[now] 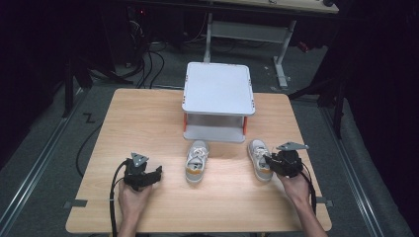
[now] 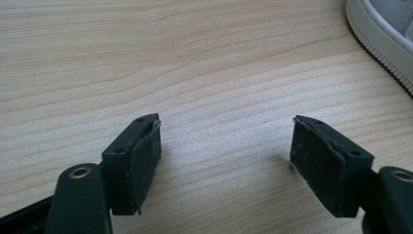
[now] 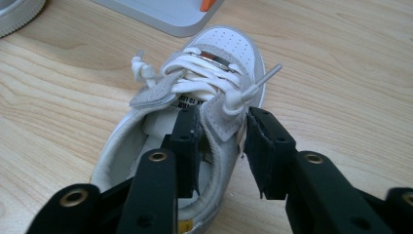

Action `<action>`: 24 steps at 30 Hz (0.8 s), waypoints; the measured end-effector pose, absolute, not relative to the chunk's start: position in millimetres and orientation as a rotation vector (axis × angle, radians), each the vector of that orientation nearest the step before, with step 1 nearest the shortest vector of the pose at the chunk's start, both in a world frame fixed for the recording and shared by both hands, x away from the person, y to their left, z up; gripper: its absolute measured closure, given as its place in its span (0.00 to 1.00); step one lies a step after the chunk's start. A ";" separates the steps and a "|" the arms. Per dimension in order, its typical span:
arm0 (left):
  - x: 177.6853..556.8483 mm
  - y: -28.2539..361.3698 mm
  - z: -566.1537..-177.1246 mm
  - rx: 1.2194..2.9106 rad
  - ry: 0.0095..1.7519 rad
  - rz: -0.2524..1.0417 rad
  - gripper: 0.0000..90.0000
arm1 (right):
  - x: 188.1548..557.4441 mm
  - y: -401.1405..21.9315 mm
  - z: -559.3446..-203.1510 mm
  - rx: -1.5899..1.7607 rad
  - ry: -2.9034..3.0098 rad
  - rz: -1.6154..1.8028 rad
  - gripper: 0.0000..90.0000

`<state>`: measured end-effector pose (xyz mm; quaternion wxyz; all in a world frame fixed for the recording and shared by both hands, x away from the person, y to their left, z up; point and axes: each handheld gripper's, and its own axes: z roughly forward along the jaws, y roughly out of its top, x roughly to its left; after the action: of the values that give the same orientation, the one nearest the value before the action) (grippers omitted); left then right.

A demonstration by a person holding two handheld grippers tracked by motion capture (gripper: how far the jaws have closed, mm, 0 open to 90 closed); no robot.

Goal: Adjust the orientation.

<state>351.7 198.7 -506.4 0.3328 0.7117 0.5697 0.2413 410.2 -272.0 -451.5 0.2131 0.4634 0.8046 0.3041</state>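
Because the right shoe lies with its toe toward the little white shelf at the top centre of the high view, your right gripper comes at it from the heel end, one jaw inside the opening and the other outside the side wall just below the laces. The jaws look pinched onto that wall, which is a sensible hold: the collar is firm enough to carry the shoe without crushing the toe. In the high view this shoe sits right of centre, near the front of the shelf, and the other shoe lies apart at centre, toe also toward the shelf. Your left gripper rests low over bare table with its jaws spread and nothing between them; that shoe's sole edges in at the upper right, so it seems to be waiting its turn.
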 end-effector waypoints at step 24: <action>351.9 195.8 -506.4 1.880 1.490 0.655 0.30 | 380.5 -245.0 -431.7 1.163 2.206 0.774 0.90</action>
<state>351.9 195.8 -506.4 0.3217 0.7160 0.5673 0.2492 380.5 -245.0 -431.7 0.2623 0.4297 0.8153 0.2861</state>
